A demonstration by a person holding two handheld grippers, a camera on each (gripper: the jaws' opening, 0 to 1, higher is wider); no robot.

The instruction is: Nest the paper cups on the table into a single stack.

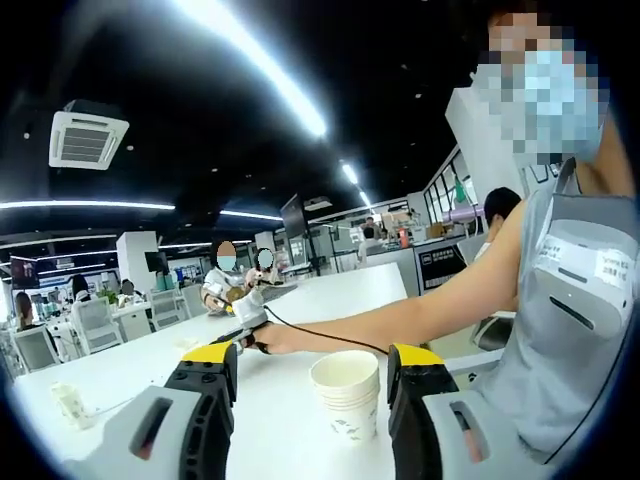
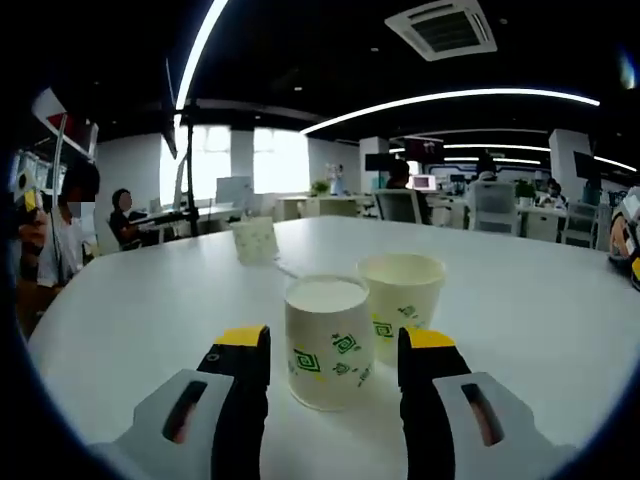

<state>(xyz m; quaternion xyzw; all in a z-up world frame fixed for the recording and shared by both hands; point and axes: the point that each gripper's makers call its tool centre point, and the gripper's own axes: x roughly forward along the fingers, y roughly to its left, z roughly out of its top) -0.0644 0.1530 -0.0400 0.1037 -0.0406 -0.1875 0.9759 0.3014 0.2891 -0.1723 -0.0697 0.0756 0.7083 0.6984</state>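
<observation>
In the left gripper view a stack of nested white paper cups (image 1: pixel 347 396) with green marks stands on the white table (image 1: pixel 300 300), just beyond and between the tips of my open left gripper (image 1: pixel 312 368). The right gripper (image 1: pixel 250 326) shows farther back, held by a person's outstretched arm. In the right gripper view a single paper cup (image 2: pixel 328 342) stands between the jaws of my open right gripper (image 2: pixel 335 345), with a gap on each side. A second cup (image 2: pixel 402 292) stands just behind it to the right. A third cup (image 2: pixel 254 240) is farther back.
The person in a grey vest (image 1: pixel 570 300) stands close at the right of the left gripper view. A small white object (image 1: pixel 70 405) lies near the table's left edge. Office desks, chairs (image 2: pixel 495 205) and seated people surround the table (image 2: pixel 520 300).
</observation>
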